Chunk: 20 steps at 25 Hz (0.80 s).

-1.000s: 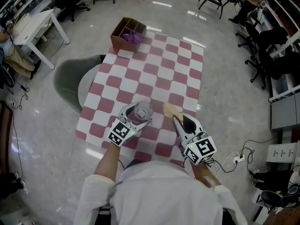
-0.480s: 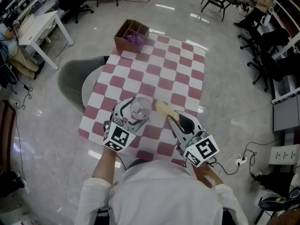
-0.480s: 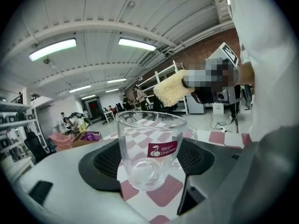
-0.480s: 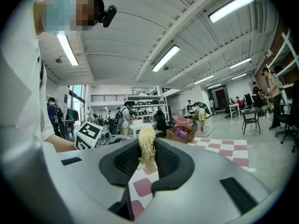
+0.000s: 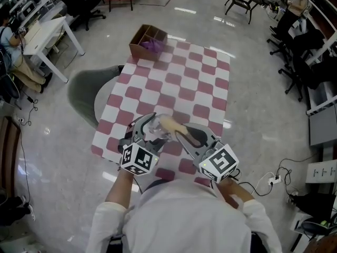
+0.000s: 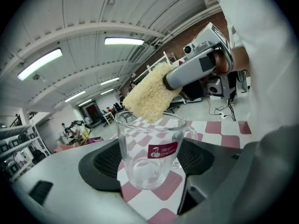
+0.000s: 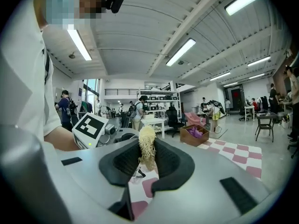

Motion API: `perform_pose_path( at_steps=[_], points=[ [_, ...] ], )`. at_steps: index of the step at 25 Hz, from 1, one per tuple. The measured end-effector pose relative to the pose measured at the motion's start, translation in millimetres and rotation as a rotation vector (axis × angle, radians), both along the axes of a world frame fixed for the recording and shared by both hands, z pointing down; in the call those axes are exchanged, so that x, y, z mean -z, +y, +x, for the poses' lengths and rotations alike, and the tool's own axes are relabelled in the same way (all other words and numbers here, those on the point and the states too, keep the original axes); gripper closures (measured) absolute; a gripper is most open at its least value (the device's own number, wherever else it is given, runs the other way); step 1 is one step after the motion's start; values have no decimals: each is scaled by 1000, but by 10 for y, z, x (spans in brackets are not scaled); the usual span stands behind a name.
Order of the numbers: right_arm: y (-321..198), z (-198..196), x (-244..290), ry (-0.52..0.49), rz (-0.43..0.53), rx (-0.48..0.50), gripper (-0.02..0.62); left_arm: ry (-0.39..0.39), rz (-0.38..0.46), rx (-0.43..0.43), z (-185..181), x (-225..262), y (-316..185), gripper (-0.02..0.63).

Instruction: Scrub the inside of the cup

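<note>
left gripper view shows us the left gripper (image 6: pixel 150 166) closed on a clear glass cup (image 6: pixel 148 148), with 1 dark pad pressed to each side of it. the cup stands upright between the jaws, with its handle toward the right of that view and a red label on its wall. a yellow scrubbing sponge (image 6: pixel 148 97) hangs at the cup's mouth with its lower edge at the rim. we cannot tell whether it reaches inside.

right gripper view shows the right gripper (image 7: pixel 146 161) with its 2 jaws nearly together, clamped on that sponge, which stands thin and upright between the pads. the left gripper's marker cube (image 7: pixel 93 129) sits just behind and to the left.

head view has both grippers close together over the near end of the red-and-white chequered table (image 5: pixel 179 83). the left one holds the cup, and the right one comes in from the right with the sponge pointed at the cup.

farther out, a brown cardboard box (image 5: pixel 148 40) with something purple in it stands at the table's far left corner. a grey chair (image 5: pixel 84 94) sits beside the table's left edge. a white desk (image 5: pixel 45 30) stands well apart at the far left.
</note>
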State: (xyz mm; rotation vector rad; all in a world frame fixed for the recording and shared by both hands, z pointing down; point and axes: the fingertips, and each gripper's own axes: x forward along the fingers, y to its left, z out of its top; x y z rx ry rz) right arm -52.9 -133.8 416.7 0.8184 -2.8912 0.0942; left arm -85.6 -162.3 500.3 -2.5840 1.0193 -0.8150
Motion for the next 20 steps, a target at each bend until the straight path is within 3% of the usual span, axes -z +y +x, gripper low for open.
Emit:
perform_pose_path(
  at_steps=[11, 15, 20],
  points=[
    [47, -148, -249, 97, -72, 67, 508, -105, 46, -3, -5, -11, -5, 245],
    [79, -245, -237, 93, -78, 99, 509, -101, 37, -20, 43, -43, 29, 245],
    [-76, -167, -214, 102, -66, 52, 508, -92, 43, -36, 97, -48, 63, 245]
  ],
)
